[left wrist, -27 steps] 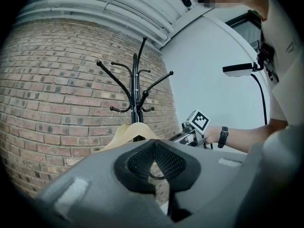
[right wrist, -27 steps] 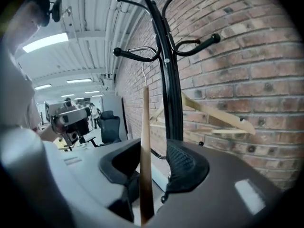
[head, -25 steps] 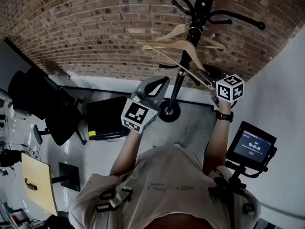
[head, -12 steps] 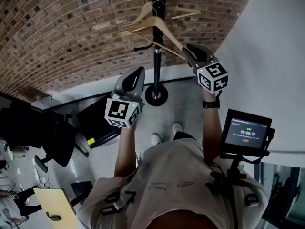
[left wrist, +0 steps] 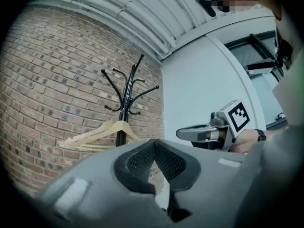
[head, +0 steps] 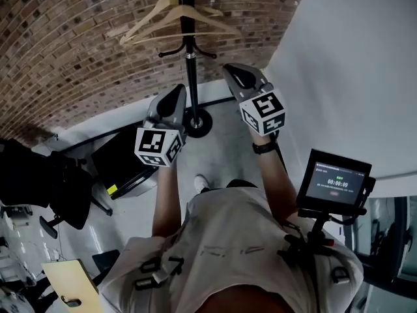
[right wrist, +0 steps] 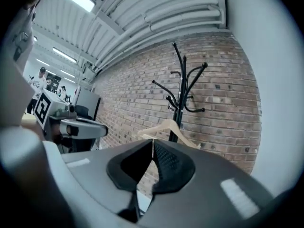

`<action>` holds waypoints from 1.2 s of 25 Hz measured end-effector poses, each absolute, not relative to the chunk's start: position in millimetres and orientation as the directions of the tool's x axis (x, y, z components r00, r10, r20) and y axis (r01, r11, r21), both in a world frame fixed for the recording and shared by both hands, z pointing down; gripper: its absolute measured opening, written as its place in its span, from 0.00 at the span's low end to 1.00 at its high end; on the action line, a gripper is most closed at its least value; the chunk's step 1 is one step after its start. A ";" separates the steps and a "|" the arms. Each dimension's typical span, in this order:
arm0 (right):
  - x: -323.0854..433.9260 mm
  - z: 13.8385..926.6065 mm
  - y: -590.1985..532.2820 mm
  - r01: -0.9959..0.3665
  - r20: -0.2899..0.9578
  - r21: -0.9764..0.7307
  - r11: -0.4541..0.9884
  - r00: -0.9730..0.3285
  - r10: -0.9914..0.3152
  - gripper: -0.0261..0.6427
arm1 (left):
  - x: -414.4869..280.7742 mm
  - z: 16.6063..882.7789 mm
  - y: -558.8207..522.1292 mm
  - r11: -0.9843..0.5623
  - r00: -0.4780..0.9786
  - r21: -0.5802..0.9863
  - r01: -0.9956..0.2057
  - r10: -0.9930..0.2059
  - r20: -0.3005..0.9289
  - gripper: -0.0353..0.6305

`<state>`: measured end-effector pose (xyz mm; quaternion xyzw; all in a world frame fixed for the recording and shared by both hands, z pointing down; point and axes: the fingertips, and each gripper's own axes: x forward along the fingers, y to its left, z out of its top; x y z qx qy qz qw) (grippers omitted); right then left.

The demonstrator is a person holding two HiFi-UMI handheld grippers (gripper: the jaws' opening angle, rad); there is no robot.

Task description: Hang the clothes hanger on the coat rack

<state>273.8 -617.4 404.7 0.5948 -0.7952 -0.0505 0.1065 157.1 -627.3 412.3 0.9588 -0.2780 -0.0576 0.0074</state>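
Now pale wooden hanger (head: 146,23) on coat rack (head: 189,77); left gripper (head: 176,96) jaws together, right gripper (head: 234,72) closing empty.

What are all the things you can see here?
coat rack: one, black, against the brick wall
hangers: two, it seems, pale wood, hanging on the coat rack
brick wall: one, red-brown, behind the rack
plain wall: one, white, right side
office chair: one, black, far left
flat box: one, black, on the floor beside the chair
screen: one, black, lit, lower right
left gripper: one, grey, jaws together, empty
right gripper: one, grey, jaws closing, nothing between them
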 end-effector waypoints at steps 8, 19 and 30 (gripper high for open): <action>280.9 412.7 -493.5 -0.964 0.053 0.139 0.229 -0.224 -0.973 0.05 | 188.9 398.0 -520.2 -0.798 0.790 0.003 -0.603 -0.597 -0.140 0.05; 303.7 464.1 -256.7 -0.962 0.141 -0.051 0.269 -0.274 -0.952 0.05 | 221.2 444.5 -277.4 -0.785 0.785 -0.020 -0.620 -0.619 -0.017 0.05; 295.7 440.9 -239.5 -0.966 0.095 -0.030 0.258 -0.260 -0.961 0.05 | 202.5 415.0 -255.5 -0.747 0.748 -0.036 -0.663 -0.661 -0.055 0.06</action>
